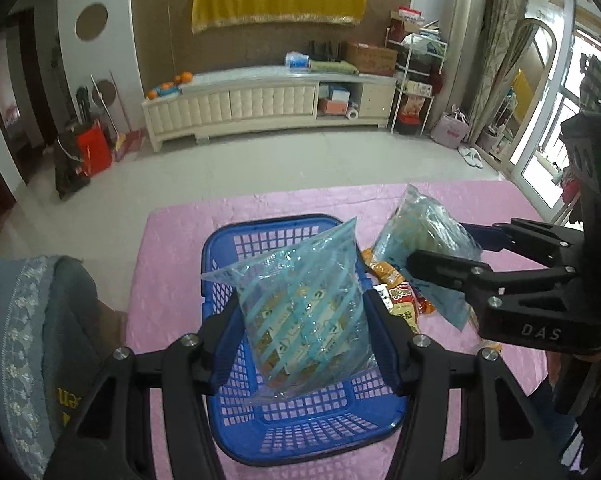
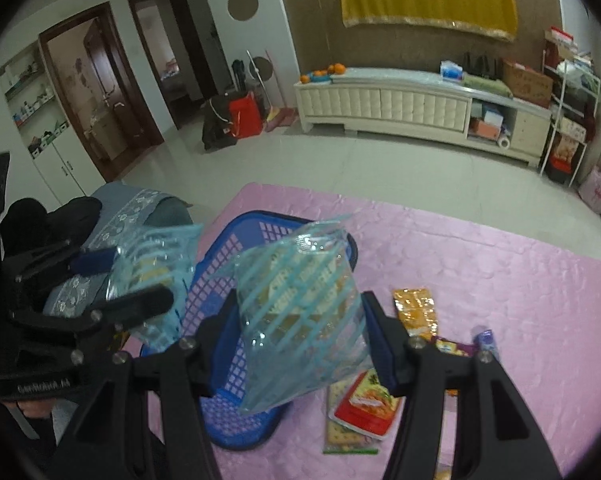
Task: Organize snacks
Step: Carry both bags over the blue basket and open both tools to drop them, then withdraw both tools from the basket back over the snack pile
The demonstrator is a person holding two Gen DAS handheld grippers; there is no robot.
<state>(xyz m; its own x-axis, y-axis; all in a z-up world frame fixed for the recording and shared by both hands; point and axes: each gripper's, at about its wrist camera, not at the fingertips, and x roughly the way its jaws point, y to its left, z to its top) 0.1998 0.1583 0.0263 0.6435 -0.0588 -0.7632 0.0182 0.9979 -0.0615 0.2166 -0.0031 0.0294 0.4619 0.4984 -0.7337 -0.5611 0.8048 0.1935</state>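
Two grippers each hold a striped snack bag. Left gripper (image 1: 304,344) fingers clamp one bag (image 1: 304,316) above the blue basket (image 1: 300,420). Right gripper (image 2: 300,344) fingers clamp another bag (image 2: 300,320) beside the basket.

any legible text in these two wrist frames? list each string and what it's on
"D A S" — on the black body of the right hand-held gripper, seen from the left wrist view.
Embossed text on the body of the left hand-held gripper, right wrist view: too blurred to read.
Yellow letters on the dark cloth at lower left: cut off, not readable.
Print on both striped snack bags and the packets on the table: too small or blurred.
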